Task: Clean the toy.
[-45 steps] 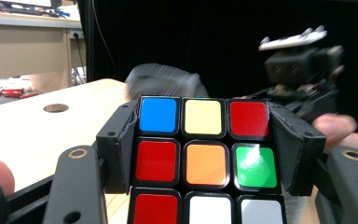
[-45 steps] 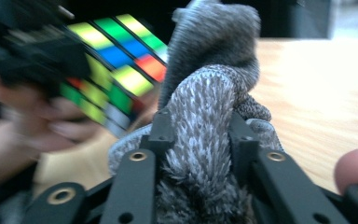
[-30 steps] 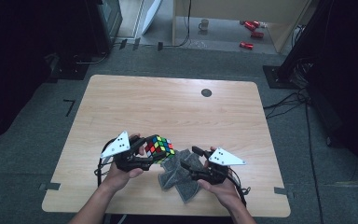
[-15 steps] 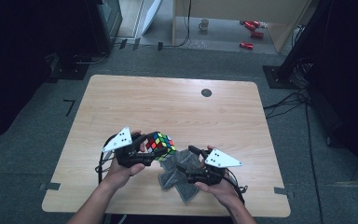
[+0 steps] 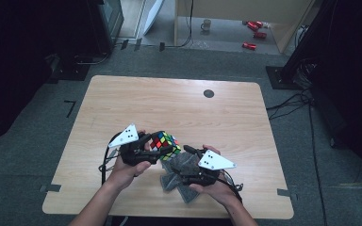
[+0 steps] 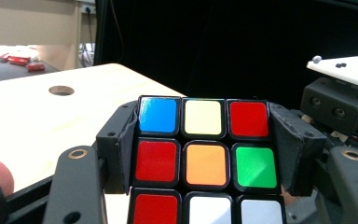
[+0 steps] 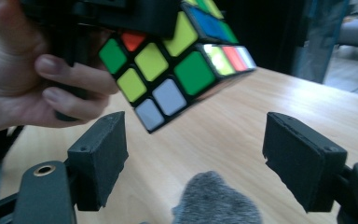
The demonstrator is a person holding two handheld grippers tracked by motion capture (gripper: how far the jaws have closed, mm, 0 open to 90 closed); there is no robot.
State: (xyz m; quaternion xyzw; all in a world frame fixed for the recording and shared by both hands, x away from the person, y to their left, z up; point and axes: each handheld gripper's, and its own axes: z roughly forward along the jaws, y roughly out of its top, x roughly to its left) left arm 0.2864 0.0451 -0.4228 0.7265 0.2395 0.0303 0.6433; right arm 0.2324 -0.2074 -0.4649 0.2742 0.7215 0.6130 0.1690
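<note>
two tongs near the desk's (image 5: 122, 103) front edge: left tongs (image 5: 154, 145) clamp a colour cube (image 5: 165, 145) above it; right tongs (image 7: 193, 158), just been opening, gape over grey cloth (image 5: 181, 172).

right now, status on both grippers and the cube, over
Left gripper shut on cube, held above table. Right gripper open, jaws just widened, nothing clamped. Grey cloth below it.
</note>
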